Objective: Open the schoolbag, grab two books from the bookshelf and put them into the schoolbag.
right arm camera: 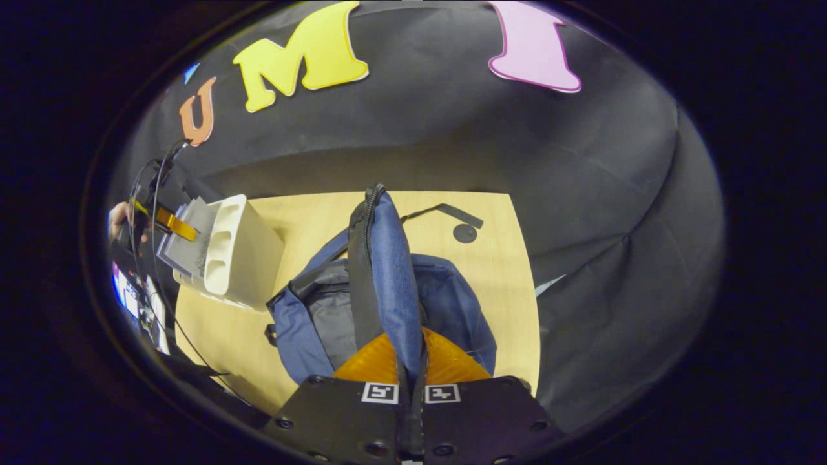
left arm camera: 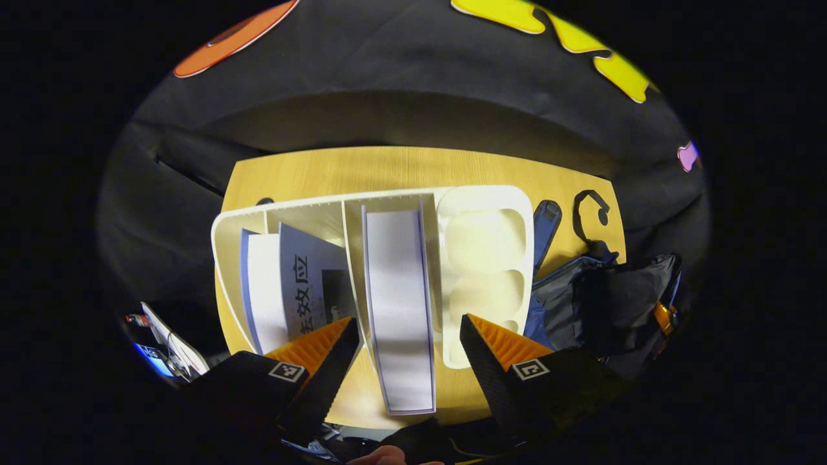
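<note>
Left gripper (left arm camera: 408, 336), fingers apart, straddles a white-paged book (left arm camera: 399, 303) upright in the cream plastic bookshelf (left arm camera: 484, 239). Right gripper (right arm camera: 411, 361) is clamped on the blue fabric schoolbag's (right arm camera: 387, 284) raised flap on the wooden table (right arm camera: 497, 278).

Wooden table (left arm camera: 387, 169) under everything, black cloth wall (right arm camera: 452, 135) behind it. Black round mark (right arm camera: 464, 233) and black strip (right arm camera: 452, 213) lie on tabletop, ahead & slightly right of right tool.
</note>
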Demonstrator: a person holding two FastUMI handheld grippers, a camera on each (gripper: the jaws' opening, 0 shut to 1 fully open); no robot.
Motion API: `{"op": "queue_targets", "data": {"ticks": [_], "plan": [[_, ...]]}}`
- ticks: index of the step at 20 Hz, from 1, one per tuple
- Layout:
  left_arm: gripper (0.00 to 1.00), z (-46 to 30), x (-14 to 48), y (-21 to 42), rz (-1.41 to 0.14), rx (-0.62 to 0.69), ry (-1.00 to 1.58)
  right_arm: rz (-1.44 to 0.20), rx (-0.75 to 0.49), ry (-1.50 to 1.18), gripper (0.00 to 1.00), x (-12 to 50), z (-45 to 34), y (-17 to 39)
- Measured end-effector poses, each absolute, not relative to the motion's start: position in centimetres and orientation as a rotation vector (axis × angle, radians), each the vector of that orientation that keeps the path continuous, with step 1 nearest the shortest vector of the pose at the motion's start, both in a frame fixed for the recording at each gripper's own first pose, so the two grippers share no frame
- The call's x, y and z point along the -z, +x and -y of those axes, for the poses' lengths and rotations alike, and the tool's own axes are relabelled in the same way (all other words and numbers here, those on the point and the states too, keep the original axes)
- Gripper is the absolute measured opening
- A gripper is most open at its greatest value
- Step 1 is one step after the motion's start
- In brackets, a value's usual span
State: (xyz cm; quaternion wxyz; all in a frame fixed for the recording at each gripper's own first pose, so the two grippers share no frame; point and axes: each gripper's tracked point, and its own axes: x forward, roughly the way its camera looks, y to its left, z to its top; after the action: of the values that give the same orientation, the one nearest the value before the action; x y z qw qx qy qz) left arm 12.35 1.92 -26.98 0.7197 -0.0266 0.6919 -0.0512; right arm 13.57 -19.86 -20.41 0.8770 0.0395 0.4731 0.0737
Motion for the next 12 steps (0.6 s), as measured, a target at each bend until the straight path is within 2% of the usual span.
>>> {"op": "queue_targets", "data": {"ticks": [1,2,3,8,10,11,12], "plan": [[0.93,-2.1,27.3,12.3,-1.547,0.101,-0.057,-0.988,-0.154,0.088,0.00,20.5,20.0,13.5],[0.96,-2.3,27.5,12.1,-1.563,0.083,-0.052,-0.989,-0.155,0.095,0.00,20.6,20.0,13.6],[0.89,-2.5,27.6,11.9,-1.585,0.068,-0.050,-0.989,-0.157,0.098,0.00,20.7,20.0,13.5],[0.70,-2.6,28.3,11.1,-1.631,0.027,-0.068,-0.985,-0.168,0.119,0.00,20.9,20.1,13.3],[0.52,-2.6,28.1,10.9,-1.649,0.007,-0.059,-0.985,-0.170,0.124,0.00,20.9,20.2,13.1],[0.47,-2.7,27.9,10.6,-1.661,0.006,-0.046,-0.984,-0.170,0.125,0.00,20.9,20.2,13.0],[0.46,-2.8,27.4,10.3,-1.660,-0.006,-0.046,-0.982,-0.171,0.127,0.00,20.8,20.1,12.9]]}}
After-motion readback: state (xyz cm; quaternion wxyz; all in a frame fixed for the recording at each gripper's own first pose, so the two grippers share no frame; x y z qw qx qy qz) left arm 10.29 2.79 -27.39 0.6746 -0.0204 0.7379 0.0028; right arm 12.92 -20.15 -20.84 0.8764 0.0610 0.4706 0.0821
